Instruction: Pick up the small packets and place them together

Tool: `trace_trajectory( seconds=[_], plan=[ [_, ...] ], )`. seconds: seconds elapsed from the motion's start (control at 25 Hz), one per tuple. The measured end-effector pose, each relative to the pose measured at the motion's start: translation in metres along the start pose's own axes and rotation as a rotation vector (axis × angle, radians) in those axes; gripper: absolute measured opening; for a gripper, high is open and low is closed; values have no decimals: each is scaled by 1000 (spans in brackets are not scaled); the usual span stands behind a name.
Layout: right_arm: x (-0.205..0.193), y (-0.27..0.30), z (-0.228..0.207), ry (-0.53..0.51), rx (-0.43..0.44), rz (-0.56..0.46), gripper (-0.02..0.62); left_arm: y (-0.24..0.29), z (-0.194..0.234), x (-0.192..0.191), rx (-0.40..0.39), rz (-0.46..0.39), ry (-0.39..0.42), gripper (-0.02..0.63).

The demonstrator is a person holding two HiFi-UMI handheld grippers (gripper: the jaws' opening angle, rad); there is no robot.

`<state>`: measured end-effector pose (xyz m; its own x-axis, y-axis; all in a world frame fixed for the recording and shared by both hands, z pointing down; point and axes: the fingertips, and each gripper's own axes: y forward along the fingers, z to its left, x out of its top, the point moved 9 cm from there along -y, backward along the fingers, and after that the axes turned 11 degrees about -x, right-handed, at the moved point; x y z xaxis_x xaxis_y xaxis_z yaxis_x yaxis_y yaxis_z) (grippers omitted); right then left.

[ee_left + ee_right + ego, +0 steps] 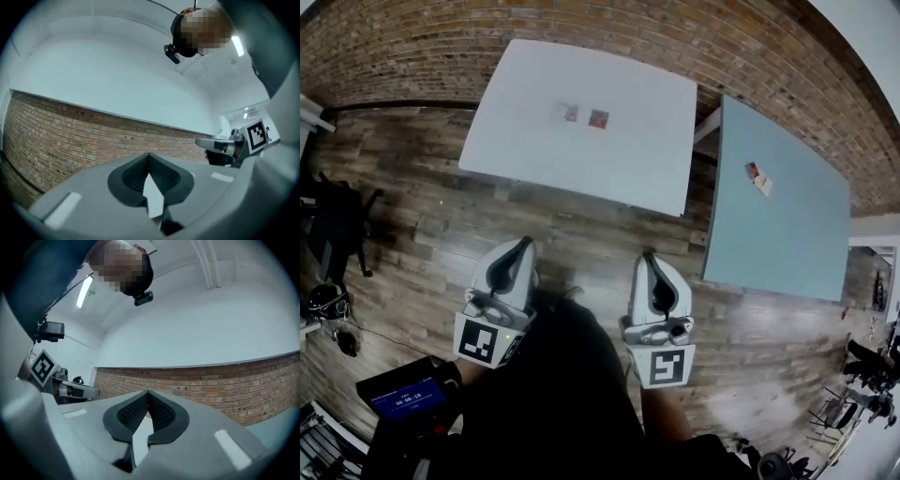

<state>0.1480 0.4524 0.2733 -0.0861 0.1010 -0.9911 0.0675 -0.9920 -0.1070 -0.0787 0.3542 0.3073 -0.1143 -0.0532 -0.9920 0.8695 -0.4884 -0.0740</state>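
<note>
Small packets [598, 119]: flat, thin. Risk: your claw tips skid over them or pinch air if you come in steep. Pair lies close together mid white desk [534, 141]. Red-and-white packets [757, 178] sit on teal desk [787, 244], well apart, easy to overlook. Left claw [523, 244], right claw [649, 256]: both shut, empty, at your waist, short of both desks.

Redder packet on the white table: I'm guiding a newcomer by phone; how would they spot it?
Find the white table before the brick wall, left of the blue-grey table. Two small packets lie side by side past its middle. Take the right-hand packet, mostly red; the left-hand packet is paler and greyer.
</note>
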Motion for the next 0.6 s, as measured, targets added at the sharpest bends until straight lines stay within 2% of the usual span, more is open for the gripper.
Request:
trace_trajectory(
  seconds=[0.16,0.28,0.44,0.6],
  plan=[
    [11,-4,4,-6,47,-35,2,-6,-10,11,-10,-3,35,0],
    [12,-2,7,32,70,-30,2,-7,-15,18,-21,-10,82,0],
    [11,3,32,44,57,-15,1,-11,-10,20,-14,-26,55,0],
    [10,6,50,34,56,-5,0,-14,0,19,4,-45,78,0]
  ],
)
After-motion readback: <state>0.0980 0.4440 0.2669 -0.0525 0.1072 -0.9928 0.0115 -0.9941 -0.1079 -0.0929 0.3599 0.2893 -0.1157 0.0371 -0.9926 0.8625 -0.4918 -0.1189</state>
